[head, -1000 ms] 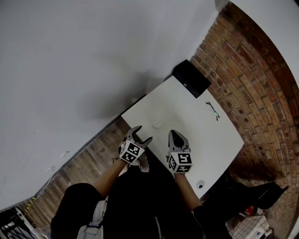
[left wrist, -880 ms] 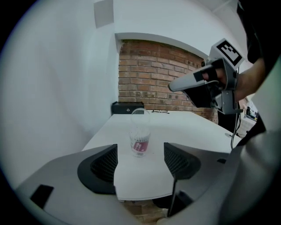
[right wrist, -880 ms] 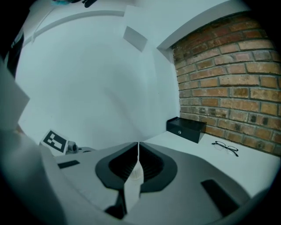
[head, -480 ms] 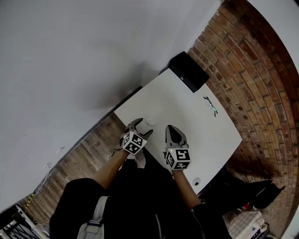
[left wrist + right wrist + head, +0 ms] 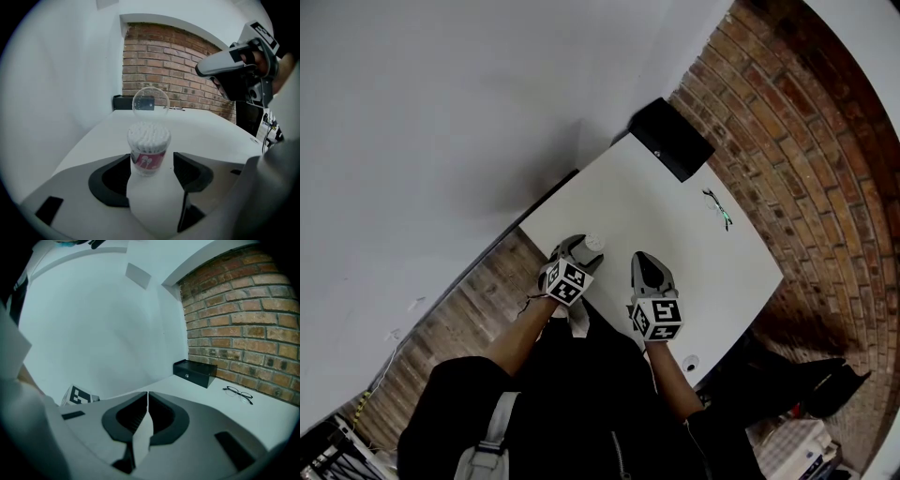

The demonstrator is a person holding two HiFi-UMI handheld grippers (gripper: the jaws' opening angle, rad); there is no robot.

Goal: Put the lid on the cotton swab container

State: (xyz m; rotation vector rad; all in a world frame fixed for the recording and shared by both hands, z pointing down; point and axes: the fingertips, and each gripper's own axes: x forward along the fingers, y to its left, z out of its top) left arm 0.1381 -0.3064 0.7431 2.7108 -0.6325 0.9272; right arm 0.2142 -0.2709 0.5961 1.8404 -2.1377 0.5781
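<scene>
Left gripper point(image 5: 575, 257) spread, jaws flanking the cotton swab container point(image 5: 149, 150). The container stands open on the white table point(image 5: 211, 136), at its near left. Clear round lid point(image 5: 150, 101) upright just behind the container's top. Right gripper point(image 5: 146, 398) pressed together, holding nothing, to the right.

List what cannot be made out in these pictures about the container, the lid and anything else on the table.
- Lid: left gripper view, lower edge hidden behind the cotton swab container; head view, too small to find.
- Container's label print: left gripper view, too small and blurred.
- Small round thing at the table edge: head view, too small to identify.
</scene>
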